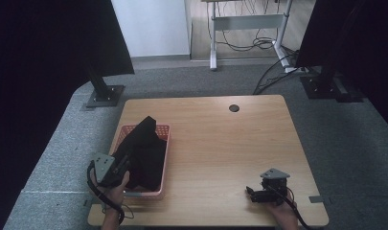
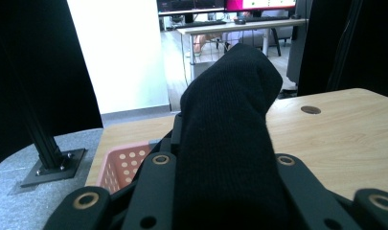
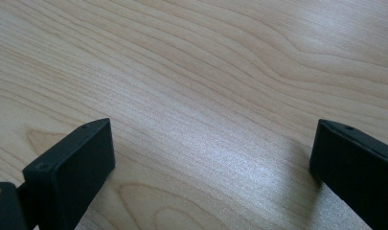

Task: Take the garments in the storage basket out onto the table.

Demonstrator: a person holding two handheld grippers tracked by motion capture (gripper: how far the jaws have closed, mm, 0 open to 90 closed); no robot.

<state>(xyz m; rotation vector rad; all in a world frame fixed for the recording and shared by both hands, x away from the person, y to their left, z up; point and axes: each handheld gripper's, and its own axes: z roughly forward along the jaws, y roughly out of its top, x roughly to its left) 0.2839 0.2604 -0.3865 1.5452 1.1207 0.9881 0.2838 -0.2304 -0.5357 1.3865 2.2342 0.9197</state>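
The left gripper (image 1: 119, 168), in the person's hand at the near left corner of the light wooden table (image 1: 220, 143), is clamped on a black knitted cloth (image 1: 144, 153). In the left gripper view the cloth (image 2: 227, 139) fills the gap between the two black jaws, pressed by both, and rises from them in a rounded, upright fold that stands above the jaw tips. Just ahead of and below this gripper sits a pink perforated plastic basket (image 1: 164, 158); from above, the cloth drapes from the jaws forward over the basket, covering most of its inside, with a peak of fabric standing near the basket's far rim. In the left gripper view a corner of the basket (image 2: 119, 165) shows to the left of the jaws, its wall dotted with round holes.

The right gripper (image 1: 259, 194) lies well apart from the cloth and basket, at the near right edge of the table, pointing leftwards across the bare wood. Its two jaws stand wide apart with nothing between them, and the right gripper view shows wood grain (image 3: 206, 96) in the gap.

Farther from both grippers, a small dark round hole (image 1: 234, 108) sits near the table's far edge. Beyond the table lie grey carpet (image 1: 191, 79), a black stand base (image 1: 104, 96) off the far left corner, and a white desk frame (image 1: 249, 24) with loose cables
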